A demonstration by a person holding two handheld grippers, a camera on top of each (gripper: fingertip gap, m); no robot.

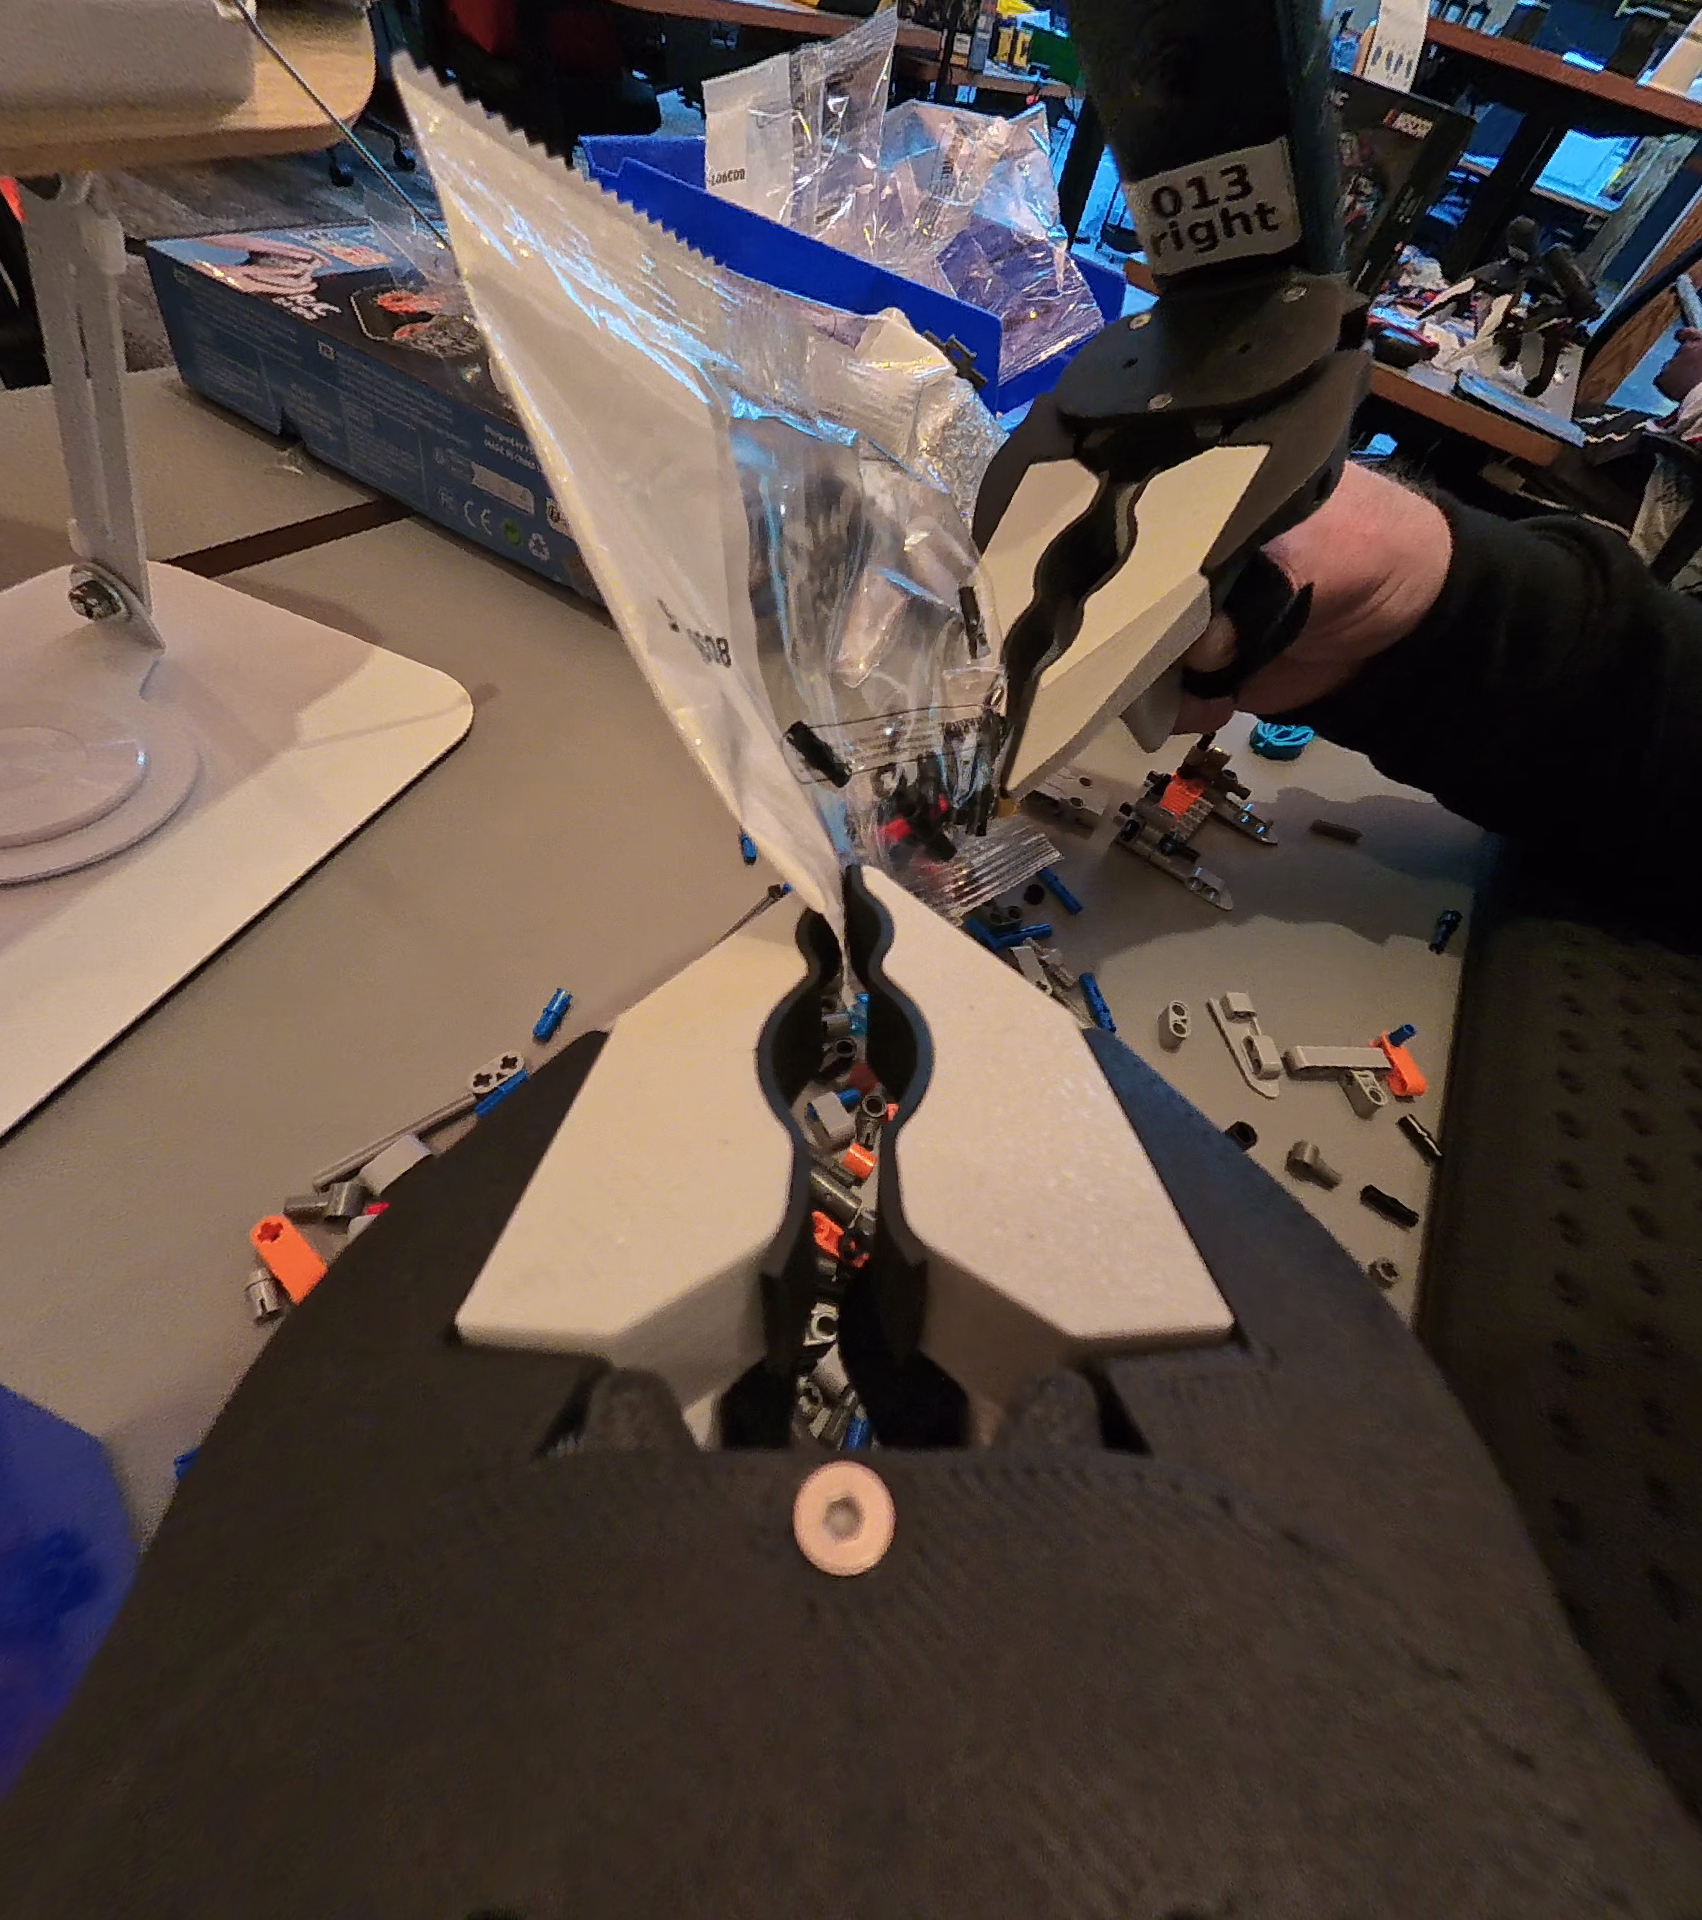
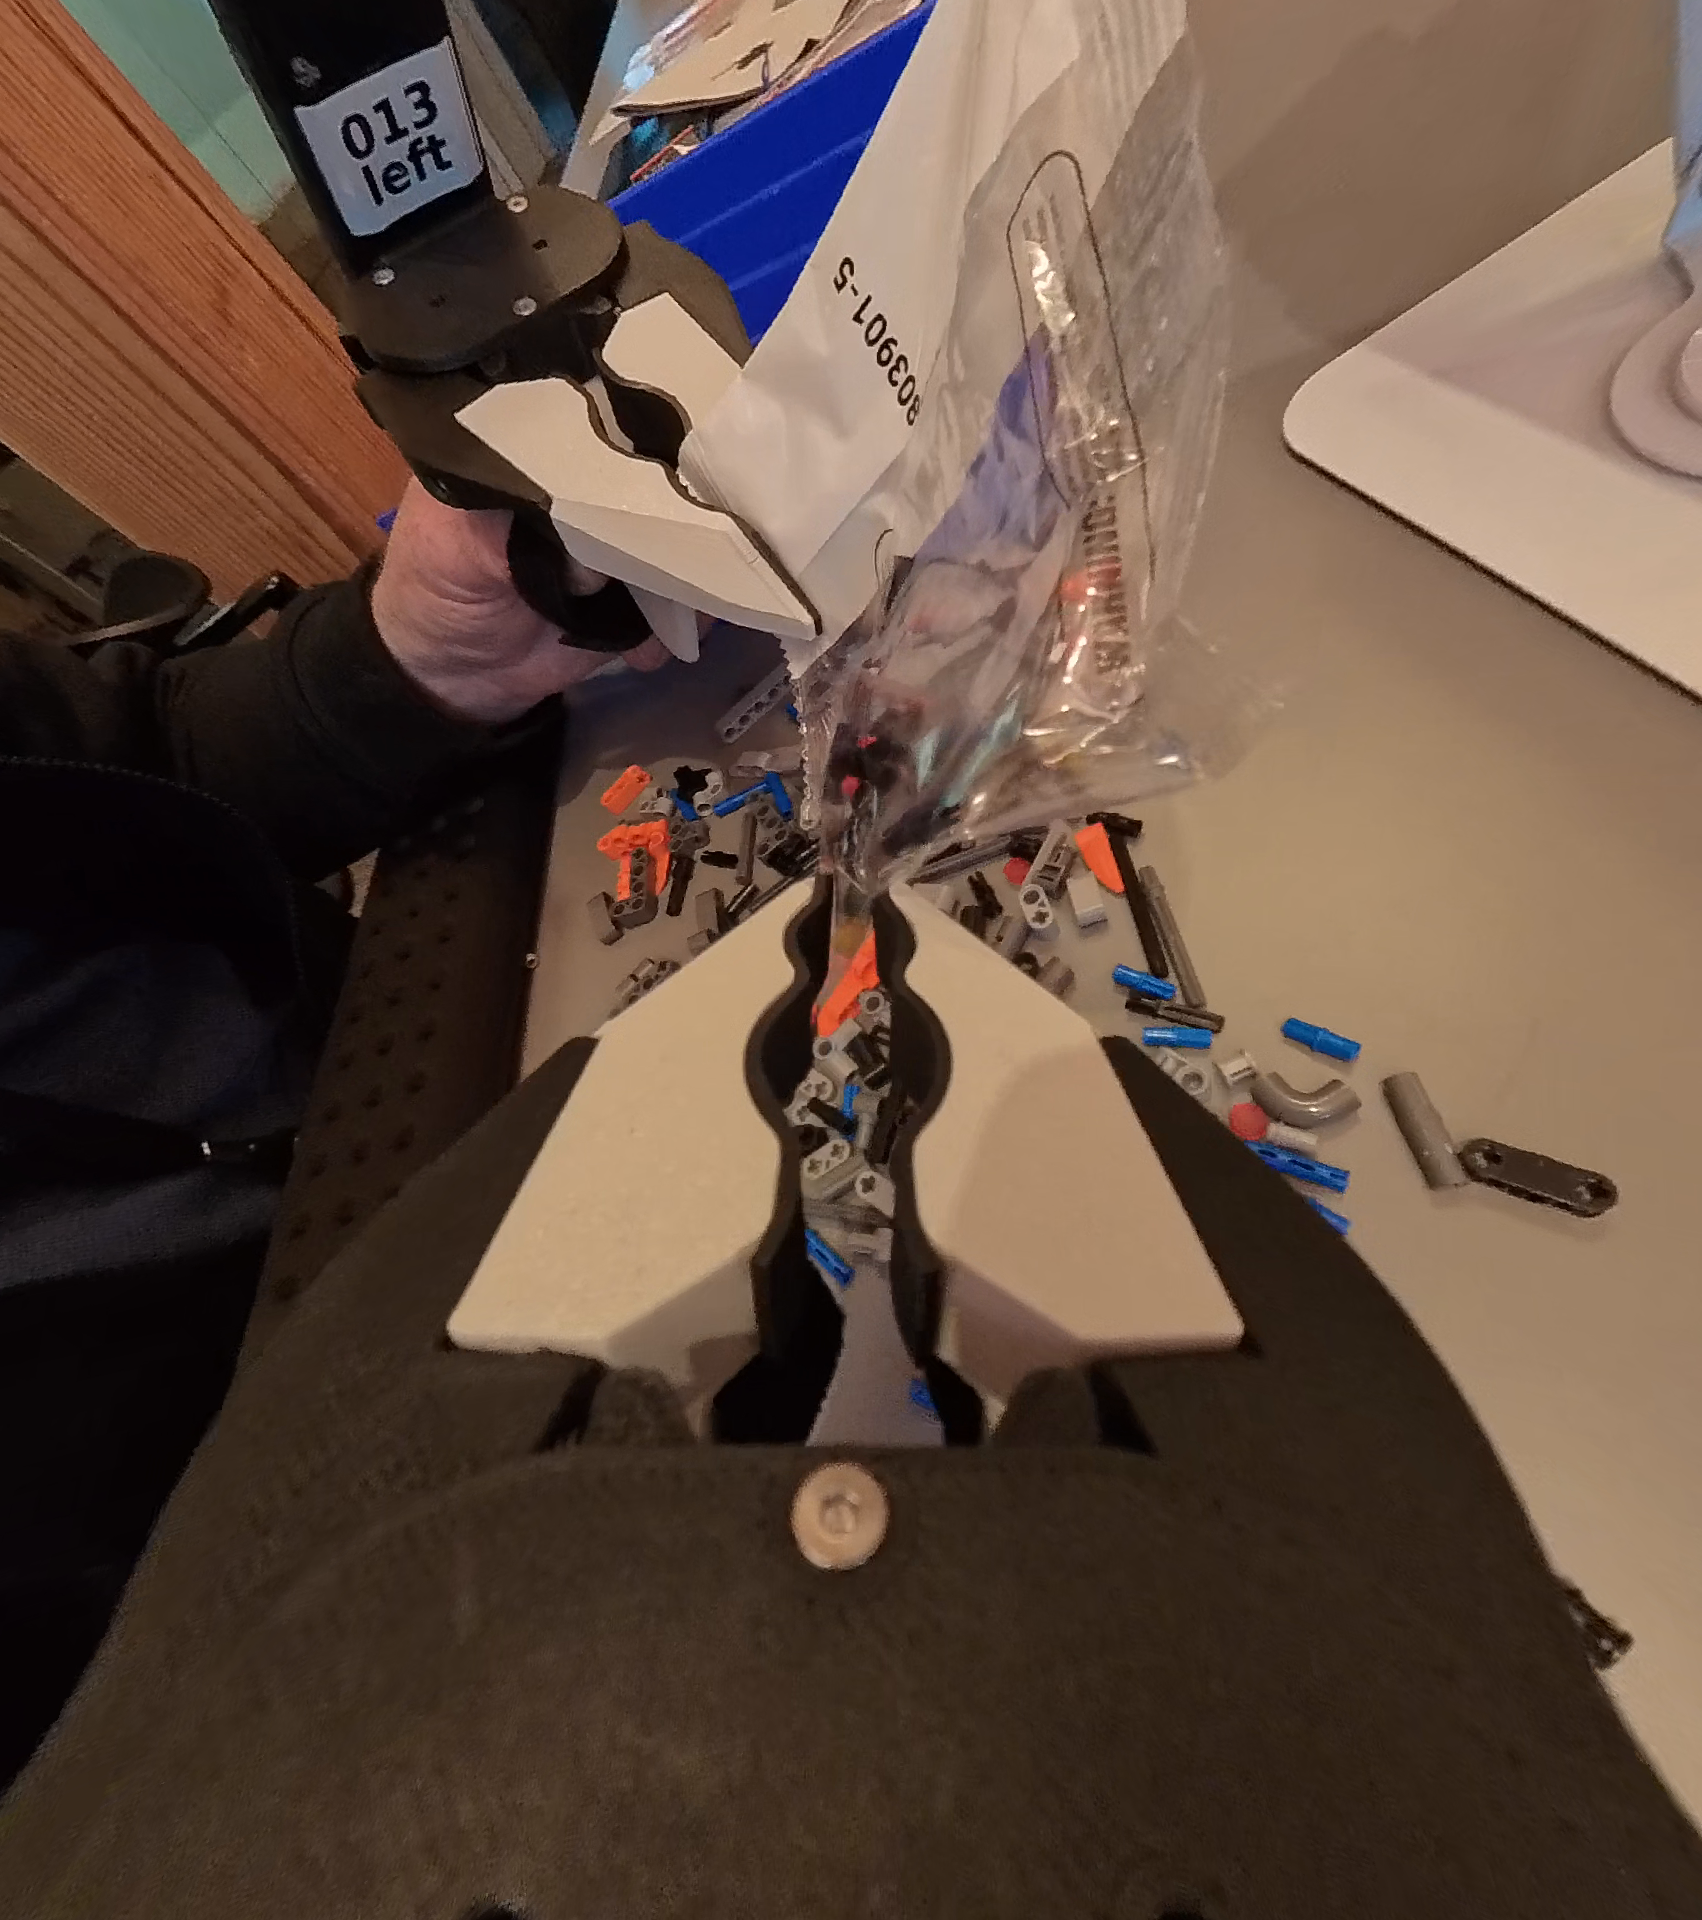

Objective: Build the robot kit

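Fingers (image 1: 982,1049) of the left gripper (image 1: 845,894) pinched on the clear bag (image 1: 722,468), right gripper (image 2: 852,894) clamping the bag's opposite corner, both angled up beneath it, loose toy parts (image 2: 1179,997) on table (image 2: 1449,831) below the bag

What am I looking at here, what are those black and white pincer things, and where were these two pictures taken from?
They are hand-held grabbing tools, one in each of a person's hands, each carrying a camera that looks along its fingers. One picture is from the left tool, the other from the right tool. Both are shut on one clear plastic bag holding a few small parts, stretched between them above a grey table. Loose building-toy pieces in blue, orange, grey and black lie scattered below. A white stand base sits nearby.
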